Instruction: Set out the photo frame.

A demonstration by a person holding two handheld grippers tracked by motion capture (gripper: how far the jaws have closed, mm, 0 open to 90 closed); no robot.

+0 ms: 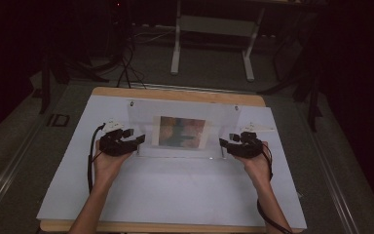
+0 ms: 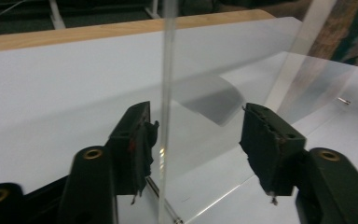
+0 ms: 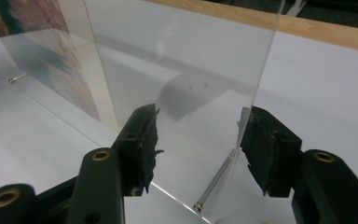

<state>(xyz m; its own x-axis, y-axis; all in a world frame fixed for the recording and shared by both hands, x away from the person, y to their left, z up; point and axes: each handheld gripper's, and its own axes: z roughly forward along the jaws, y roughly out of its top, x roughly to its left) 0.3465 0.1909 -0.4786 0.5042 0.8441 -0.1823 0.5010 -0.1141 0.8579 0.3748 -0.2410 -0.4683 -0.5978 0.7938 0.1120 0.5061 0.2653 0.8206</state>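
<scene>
Clear acrylic frame [image 1: 177, 129] sits upright-ish mid-table on the white sheet [image 1: 175, 190], nearer the far edge than your side. Its long axis runs left-right across the table, parallel to the wooden far edge [image 1: 175, 95]. The broad face looks back toward you; the top seems tilted away, but I can't tell how far. A colourful print [image 1: 181, 131] sits centred inside the panel, and two small screws show at the top corners.

You've got a gripper at each short end of it. Left gripper [image 1: 135, 142] is at the frame's left end, pointing right along the long axis. In the left gripper view, the panel edge [image 2: 165, 93] runs as a near-vertical line between the jaws, just beside the left pad [image 2: 142, 140] and well apart from the right one. Jaws wide, not clamped.

Right gripper [image 1: 225, 144] mirrors it at the right end, pointing left. In the right gripper view, the panel's edge [image 3: 261, 84] stands inside the gap, close to the right pad [image 3: 261, 149], whether it touches, can't tell. The jaws there are spread wide too, nothing pinched. A metal pin [image 3: 214, 184] lies along the frame's base between them.

Both of your hands rest low on the sheet, forearms coming in from the near edge.
</scene>
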